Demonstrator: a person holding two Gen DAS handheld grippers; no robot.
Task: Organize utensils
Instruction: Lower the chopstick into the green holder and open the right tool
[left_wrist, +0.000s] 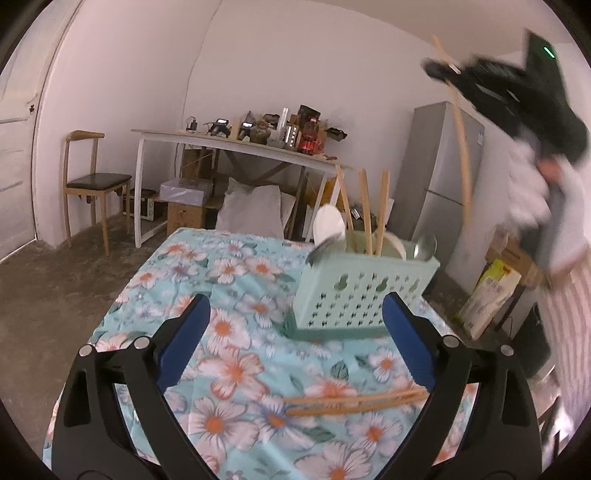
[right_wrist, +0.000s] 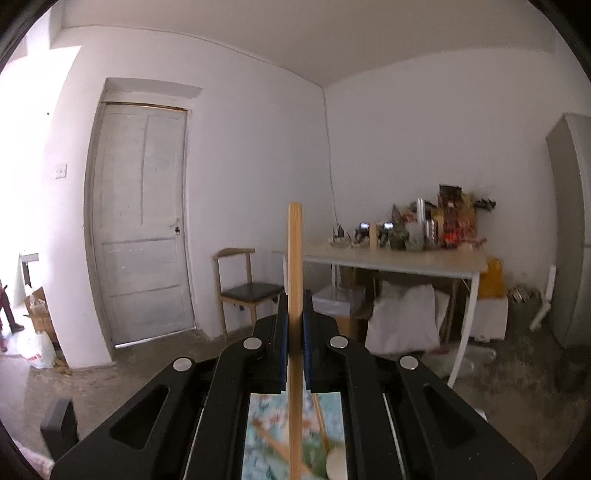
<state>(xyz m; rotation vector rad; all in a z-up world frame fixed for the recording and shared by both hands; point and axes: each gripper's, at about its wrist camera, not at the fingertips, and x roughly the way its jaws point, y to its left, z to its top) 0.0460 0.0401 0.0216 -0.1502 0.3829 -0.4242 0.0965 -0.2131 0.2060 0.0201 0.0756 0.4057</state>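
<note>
Two chopsticks (left_wrist: 354, 402) lie near the wide-open left gripper (left_wrist: 295, 325); the right gripper (right_wrist: 294, 332) is clamped on a chopstick (right_wrist: 294, 266) above the basket (left_wrist: 362, 291).

No text, brand or number can be read in either view. The yellow-green carton (left_wrist: 491, 295) on the floor to the right of the mint basket (left_wrist: 362, 291) carries dark print, too blurred to make out. The white plastic bag (right_wrist: 35, 350) on the floor to the left of the door (right_wrist: 144, 225) bears small red marks that are likewise illegible.
</note>
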